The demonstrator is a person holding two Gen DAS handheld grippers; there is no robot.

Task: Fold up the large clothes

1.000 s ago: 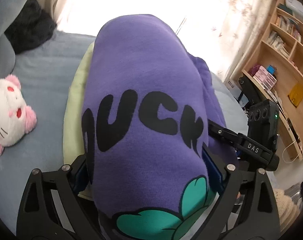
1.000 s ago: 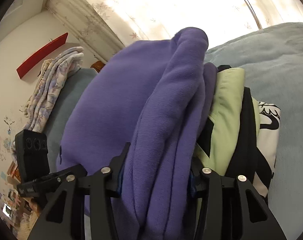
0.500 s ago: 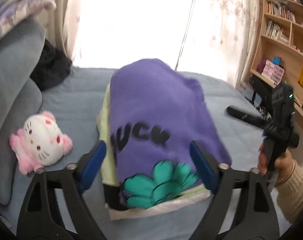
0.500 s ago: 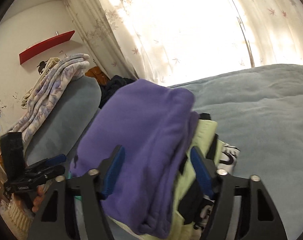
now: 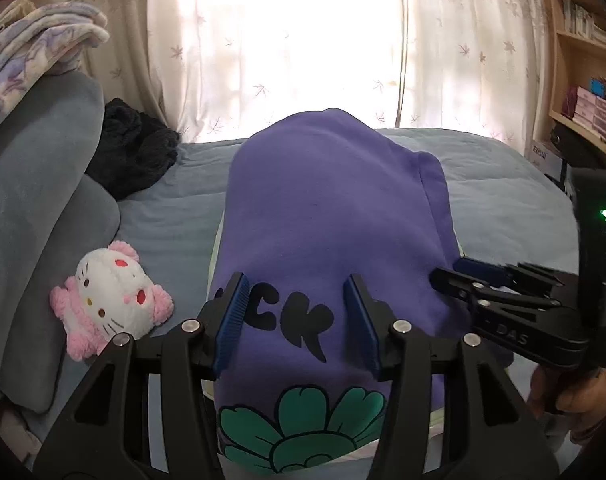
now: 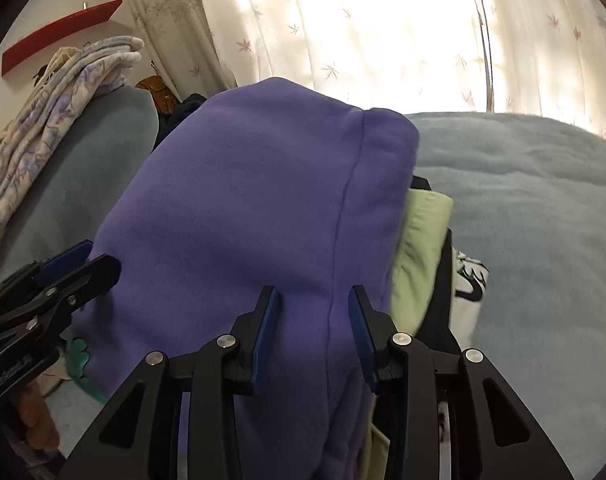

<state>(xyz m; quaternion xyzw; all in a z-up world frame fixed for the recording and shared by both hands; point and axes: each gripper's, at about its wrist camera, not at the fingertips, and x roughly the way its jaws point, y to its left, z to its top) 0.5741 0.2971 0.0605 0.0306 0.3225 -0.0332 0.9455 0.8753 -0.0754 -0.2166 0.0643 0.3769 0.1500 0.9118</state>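
Purple fleece filled the middle of both views: we saw the folded sweatshirt [image 5: 335, 216] lying on top of a stack of folded clothes [image 6: 423, 240] on the grey-blue bed [image 5: 503, 200]. We judged it soft, thick and light, likely to slump unless pinched at a folded edge or seam. Our left gripper [image 5: 299, 320] hovered at lower centre, jaws closing with only air between them above the printed chest. Our right gripper [image 6: 315, 336] was also closing astride the side seam, pads not pressing. We saw no containers; a shelf [image 5: 583, 92] at upper right held books and boxes.
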